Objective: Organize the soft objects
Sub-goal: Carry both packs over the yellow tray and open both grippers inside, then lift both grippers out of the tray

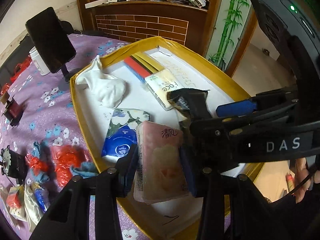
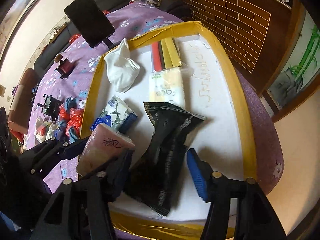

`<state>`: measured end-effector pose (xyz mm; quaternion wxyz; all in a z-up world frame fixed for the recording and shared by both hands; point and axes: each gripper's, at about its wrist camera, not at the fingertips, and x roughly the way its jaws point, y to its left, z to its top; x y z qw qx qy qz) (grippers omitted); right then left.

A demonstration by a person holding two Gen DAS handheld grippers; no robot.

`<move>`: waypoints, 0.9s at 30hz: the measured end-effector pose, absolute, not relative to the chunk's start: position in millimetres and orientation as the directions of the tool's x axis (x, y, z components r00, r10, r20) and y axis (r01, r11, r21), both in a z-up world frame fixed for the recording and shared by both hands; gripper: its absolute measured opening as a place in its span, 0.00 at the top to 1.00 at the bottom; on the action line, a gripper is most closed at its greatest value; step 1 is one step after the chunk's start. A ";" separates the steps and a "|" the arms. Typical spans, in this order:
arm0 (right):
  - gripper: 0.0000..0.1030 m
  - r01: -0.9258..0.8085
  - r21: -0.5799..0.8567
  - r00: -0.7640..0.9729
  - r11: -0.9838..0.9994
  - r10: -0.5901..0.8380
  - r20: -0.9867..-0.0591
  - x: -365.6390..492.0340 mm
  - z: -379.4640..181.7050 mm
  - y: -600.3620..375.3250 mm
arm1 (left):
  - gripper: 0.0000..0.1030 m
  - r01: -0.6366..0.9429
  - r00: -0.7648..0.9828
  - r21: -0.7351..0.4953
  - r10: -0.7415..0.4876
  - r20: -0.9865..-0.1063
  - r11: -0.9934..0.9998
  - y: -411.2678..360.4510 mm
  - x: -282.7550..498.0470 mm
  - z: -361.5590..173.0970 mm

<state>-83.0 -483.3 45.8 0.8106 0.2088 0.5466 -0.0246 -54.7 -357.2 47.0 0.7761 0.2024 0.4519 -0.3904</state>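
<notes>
R view only: black pouch (image 2: 170,150) whole.

The right tool (image 2: 160,180) stands with its blue-padded fingers (image 2: 197,177) spread wide on either side of a black foil pouch (image 2: 168,146) lying in the gold-rimmed tray (image 2: 243,104). At nine o'clock the left tool (image 2: 104,148) grips a pink tissue pack (image 2: 102,150). Toward twelve o'clock lie a white sock (image 2: 122,72), a floral tissue pack (image 2: 117,112) and a yellow pack (image 2: 167,87).
</notes>
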 end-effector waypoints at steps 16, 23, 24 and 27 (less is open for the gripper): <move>0.16 0.295 0.035 0.606 0.955 -0.159 -0.779 -83.9 115.8 -465.6 | 0.41 0.738 0.364 -0.051 -0.461 -0.809 0.673 -321.9 -44.9 70.3; 0.09 0.335 -0.002 0.728 0.942 -0.260 -0.634 -93.8 159.1 -447.1 | 0.41 0.671 0.441 -0.039 -0.441 -0.782 0.740 -283.6 -36.6 84.4; 0.09 0.332 0.018 0.730 0.943 -0.245 -0.637 -92.0 159.2 -446.6 | 0.41 0.659 0.450 -0.041 -0.438 -0.779 0.751 -276.6 -35.7 85.9; 0.18 0.300 0.110 0.725 0.948 -0.151 -0.672 -80.8 151.8 -443.7 | 0.41 0.608 0.480 -0.049 -0.416 -0.772 0.793 -250.4 -29.9 90.0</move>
